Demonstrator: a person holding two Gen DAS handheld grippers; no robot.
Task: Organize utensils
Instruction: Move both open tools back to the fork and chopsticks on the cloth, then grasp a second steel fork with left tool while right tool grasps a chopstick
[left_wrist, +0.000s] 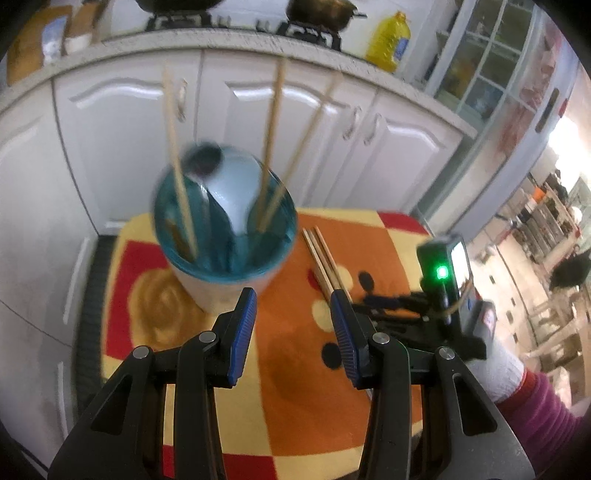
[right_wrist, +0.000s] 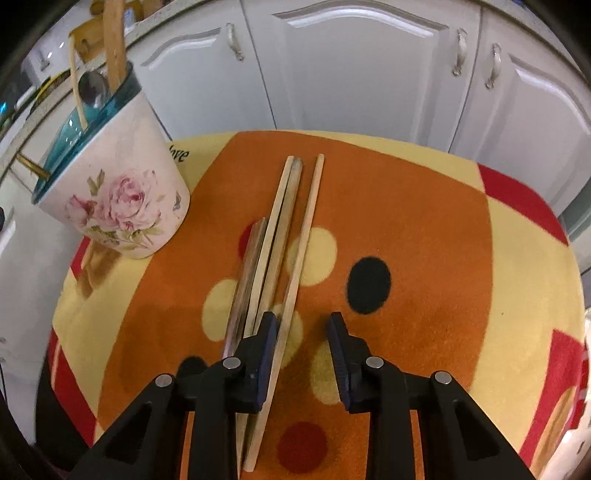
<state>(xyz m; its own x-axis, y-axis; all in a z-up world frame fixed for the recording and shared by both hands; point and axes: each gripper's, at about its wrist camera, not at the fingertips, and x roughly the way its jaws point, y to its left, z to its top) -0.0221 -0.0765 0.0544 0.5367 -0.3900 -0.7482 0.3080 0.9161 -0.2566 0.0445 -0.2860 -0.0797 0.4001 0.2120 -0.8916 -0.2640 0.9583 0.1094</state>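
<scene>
I have the right gripper lowered over the loose chopsticks that lie side by side on the patterned table. Its jaws stand partly apart: the left pad sits on top of the bundle, one stick lies in the gap, and nothing is clamped. I judge this offset is there to single out one or two sticks, not the whole bundle.

The utensil holder, a floral cup with a teal lining, stands on the table's left portion, just beside the far ends of the loose sticks. It already carries several upright chopsticks and a spoon.

I keep the left gripper wide apart and empty, near the holder's rim, presumably to steady the holder during insertion
</scene>
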